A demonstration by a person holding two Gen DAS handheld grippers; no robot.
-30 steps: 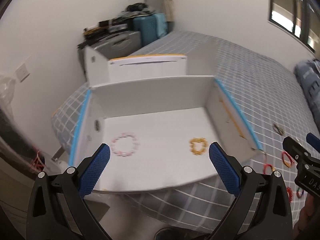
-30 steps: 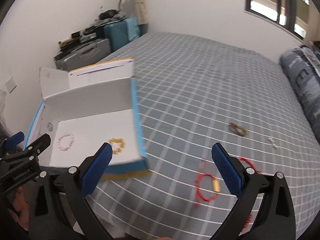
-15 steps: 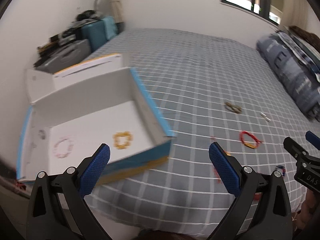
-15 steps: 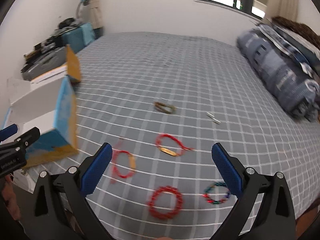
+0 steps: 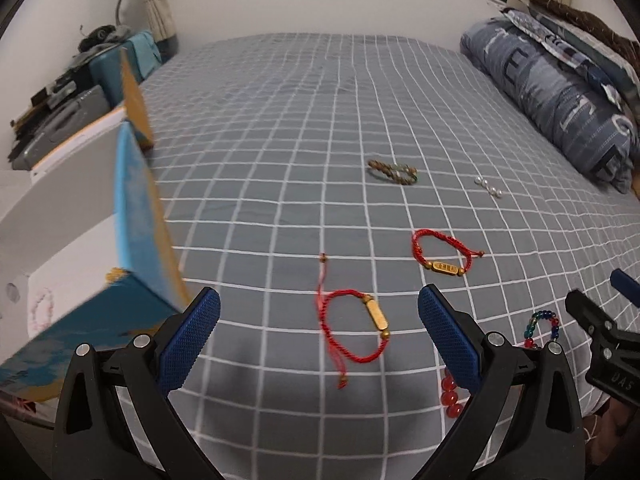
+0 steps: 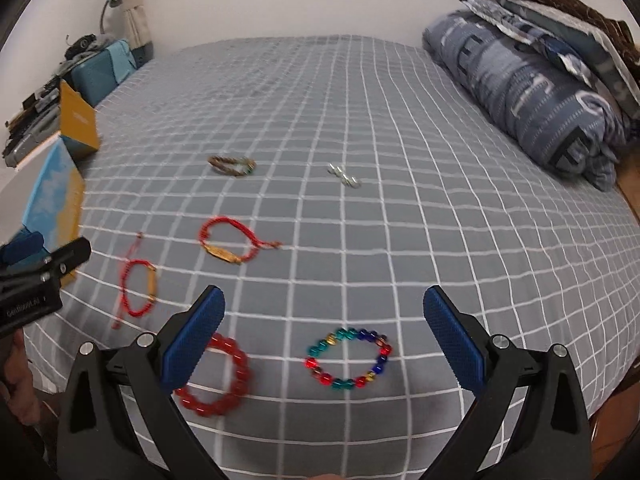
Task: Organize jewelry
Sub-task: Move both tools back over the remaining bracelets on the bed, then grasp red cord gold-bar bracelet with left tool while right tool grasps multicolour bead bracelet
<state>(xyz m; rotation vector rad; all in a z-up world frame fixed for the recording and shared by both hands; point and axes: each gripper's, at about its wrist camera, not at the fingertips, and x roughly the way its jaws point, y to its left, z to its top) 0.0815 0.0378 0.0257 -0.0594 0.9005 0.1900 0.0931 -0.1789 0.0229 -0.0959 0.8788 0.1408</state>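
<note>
Several bracelets lie on the grey checked bed. My left gripper (image 5: 318, 322) is open and empty, just above a red cord bracelet with a gold bar (image 5: 354, 330); it also shows in the right wrist view (image 6: 138, 290). A second red cord bracelet (image 5: 440, 254) lies beyond. My right gripper (image 6: 324, 326) is open and empty over a multicoloured bead bracelet (image 6: 348, 358), with a red bead bracelet (image 6: 214, 376) by its left finger. A brown braided bracelet (image 6: 232, 165) and small pearl pieces (image 6: 344, 176) lie farther off. The open white box (image 5: 60, 224) stands at the left.
A rolled blue quilt (image 6: 532, 92) lies along the bed's right side. Suitcases and clutter (image 5: 64, 108) stand beside the bed at the far left. The bed's near edge runs just under both grippers.
Both grippers have swung right, from facing the white box to facing the bracelets on the bed. The box has gone to the left edge of both views. Both stay open and empty.
</note>
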